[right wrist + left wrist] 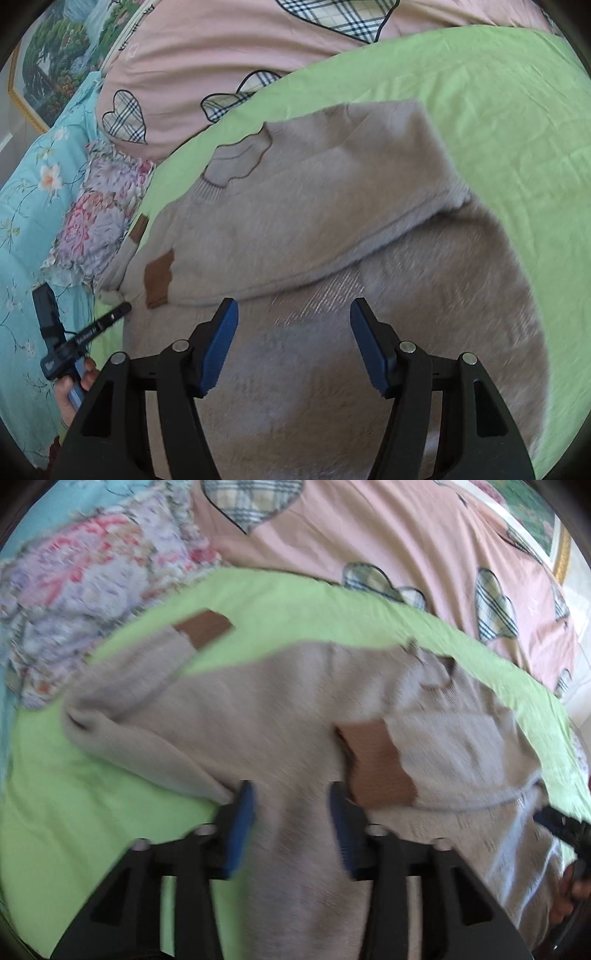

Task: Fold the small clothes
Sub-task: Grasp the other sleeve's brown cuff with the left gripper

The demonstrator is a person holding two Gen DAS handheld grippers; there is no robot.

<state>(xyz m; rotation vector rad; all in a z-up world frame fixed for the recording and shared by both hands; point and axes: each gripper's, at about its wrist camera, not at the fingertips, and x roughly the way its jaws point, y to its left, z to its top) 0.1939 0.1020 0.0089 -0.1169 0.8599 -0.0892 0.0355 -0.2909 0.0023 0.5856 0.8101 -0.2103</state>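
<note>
A small beige knit sweater [258,716] with brown cuff patches lies on a green sheet [74,812]; one sleeve reaches up to the left, another is folded across its body. My left gripper [291,794] is open, its blue-padded jaws standing over the sweater's near edge with cloth between them. In the right wrist view the same sweater [314,206] fills the middle, part of it folded over. My right gripper [293,310] is open just above the beige cloth below the fold line. The right gripper also shows at the right edge of the left wrist view [561,827].
A pink quilt with plaid hearts [369,535] lies behind the sheet. A floral cloth [74,590] and a turquoise flowered cover [22,221] lie to the left. A framed picture [48,62] hangs at the back. The hand holding the left gripper [66,354] is at the lower left.
</note>
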